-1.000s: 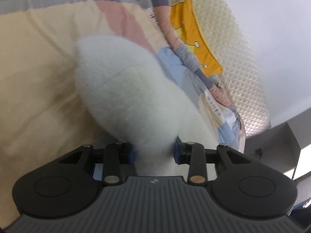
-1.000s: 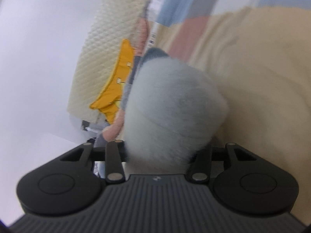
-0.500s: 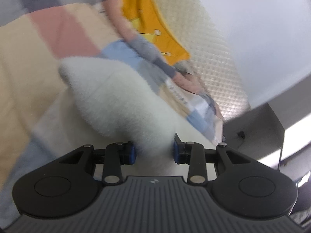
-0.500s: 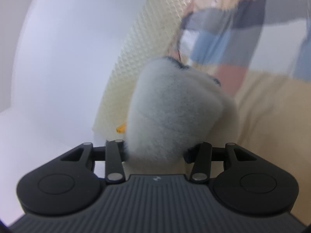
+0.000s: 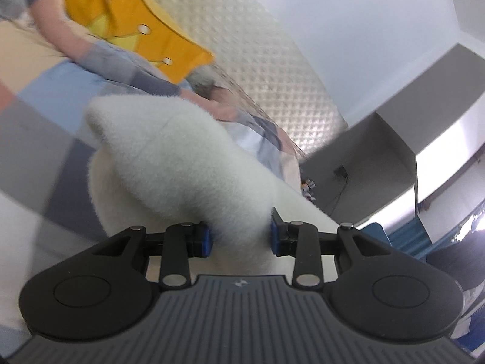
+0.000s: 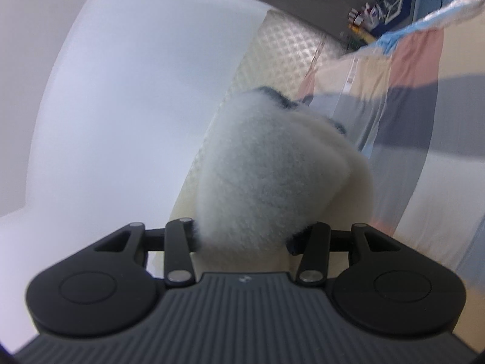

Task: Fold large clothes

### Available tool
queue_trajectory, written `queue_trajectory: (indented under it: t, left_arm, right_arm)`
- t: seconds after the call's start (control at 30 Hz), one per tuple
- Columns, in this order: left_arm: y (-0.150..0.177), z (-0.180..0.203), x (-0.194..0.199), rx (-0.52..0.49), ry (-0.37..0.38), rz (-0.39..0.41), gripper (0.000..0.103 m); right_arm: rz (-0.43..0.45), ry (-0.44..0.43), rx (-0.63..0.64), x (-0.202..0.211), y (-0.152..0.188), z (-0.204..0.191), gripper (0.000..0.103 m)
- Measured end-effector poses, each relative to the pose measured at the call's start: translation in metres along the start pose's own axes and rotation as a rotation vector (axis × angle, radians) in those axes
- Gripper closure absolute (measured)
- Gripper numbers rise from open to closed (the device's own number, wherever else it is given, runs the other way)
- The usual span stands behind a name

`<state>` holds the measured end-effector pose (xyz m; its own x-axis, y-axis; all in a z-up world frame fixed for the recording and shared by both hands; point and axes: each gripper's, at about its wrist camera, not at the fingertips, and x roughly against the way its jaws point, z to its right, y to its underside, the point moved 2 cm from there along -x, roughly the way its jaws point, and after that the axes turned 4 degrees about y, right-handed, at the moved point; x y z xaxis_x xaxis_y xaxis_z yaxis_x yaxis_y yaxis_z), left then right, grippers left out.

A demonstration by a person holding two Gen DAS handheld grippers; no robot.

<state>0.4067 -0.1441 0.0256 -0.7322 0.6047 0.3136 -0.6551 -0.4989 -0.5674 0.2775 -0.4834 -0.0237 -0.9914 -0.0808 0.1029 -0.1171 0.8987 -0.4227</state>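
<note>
White fleece garment (image 5: 182, 163) is bunched and clamped in both the left hand-held gripper (image 5: 241, 238) and the right hand-held gripper (image 6: 242, 236), above a patchwork-covered bed (image 5: 45, 127). Its lower part is hidden behind the gripper bodies; surroundings are blurred. A quilted mattress (image 5: 272, 69) leans against the wall.

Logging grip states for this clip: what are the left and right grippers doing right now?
Left gripper: jaws closed on a bunch of the white fleece garment.
Right gripper: jaws closed on another bunch of the white fleece garment.
</note>
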Motion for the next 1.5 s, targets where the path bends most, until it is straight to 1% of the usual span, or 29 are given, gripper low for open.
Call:
queue_trajectory:
  t: [0.13,0.23,0.3,0.4,0.53,0.57,0.63,0.7,0.77,0.87,0.97,1.07,1.17,1.23,1.33,1.4,1.5]
  left_arm:
    - [0.009,0.021,-0.058,-0.066,0.016,-0.005,0.063]
    - [0.021,0.020,-0.103,-0.103,0.024,-0.010,0.063]
    - [0.027,0.008,-0.134,-0.117,0.015,-0.029,0.063]
    - [0.041,-0.014,-0.174,-0.127,-0.004,-0.072,0.063]
    - [0.062,-0.055,-0.202,-0.101,-0.038,-0.137,0.063]
    - [0.067,-0.064,-0.203,-0.099,-0.039,-0.145,0.063]
    - [0.078,-0.079,-0.200,-0.111,-0.015,-0.150,0.063]
    - [0.088,-0.085,-0.195,-0.153,0.007,-0.150,0.063]
    - [0.099,-0.091,-0.189,-0.173,0.010,-0.148,0.062]
    - [0.116,-0.102,-0.177,-0.171,-0.004,-0.139,0.061]
    - [0.133,-0.116,-0.163,-0.139,-0.017,-0.142,0.059]
    - [0.144,-0.126,-0.155,-0.130,-0.027,-0.139,0.056]
    - [0.145,-0.121,-0.148,-0.174,-0.047,-0.137,0.053]
    - [0.145,-0.118,-0.143,-0.180,-0.076,-0.147,0.047]
    - [0.143,-0.114,-0.127,-0.190,-0.111,-0.156,0.046]
    - [0.140,-0.113,-0.111,-0.180,-0.136,-0.154,0.046]
    - [0.135,-0.104,-0.082,-0.212,-0.175,-0.149,0.046]
  right_arm:
    - [0.033,0.021,0.005,-0.024,-0.039,0.022,0.054]
    - [0.049,0.045,0.000,-0.039,-0.053,0.047,0.054]
    - [0.051,0.061,-0.003,-0.052,-0.059,0.069,0.054]
    - [0.044,0.089,-0.004,-0.063,-0.057,0.105,0.054]
    - [0.031,0.126,-0.038,-0.069,-0.039,0.156,0.054]
    - [0.027,0.136,-0.047,-0.070,-0.034,0.168,0.054]
    - [0.019,0.152,-0.070,-0.066,-0.020,0.190,0.054]
    - [0.028,0.148,-0.104,-0.058,-0.008,0.210,0.054]
    - [0.035,0.141,-0.130,-0.048,0.002,0.222,0.054]
    - [0.039,0.150,-0.141,-0.032,0.017,0.231,0.055]
    - [0.038,0.156,-0.145,-0.019,0.031,0.237,0.054]
    - [0.033,0.162,-0.177,-0.014,0.037,0.245,0.053]
    - [0.030,0.168,-0.173,-0.011,0.039,0.243,0.052]
    - [0.022,0.185,-0.184,-0.010,0.037,0.240,0.050]
    - [0.018,0.236,-0.201,-0.001,0.042,0.235,0.048]
    - [0.026,0.270,-0.216,0.013,0.045,0.230,0.049]
    - [0.047,0.316,-0.219,0.038,0.048,0.220,0.049]
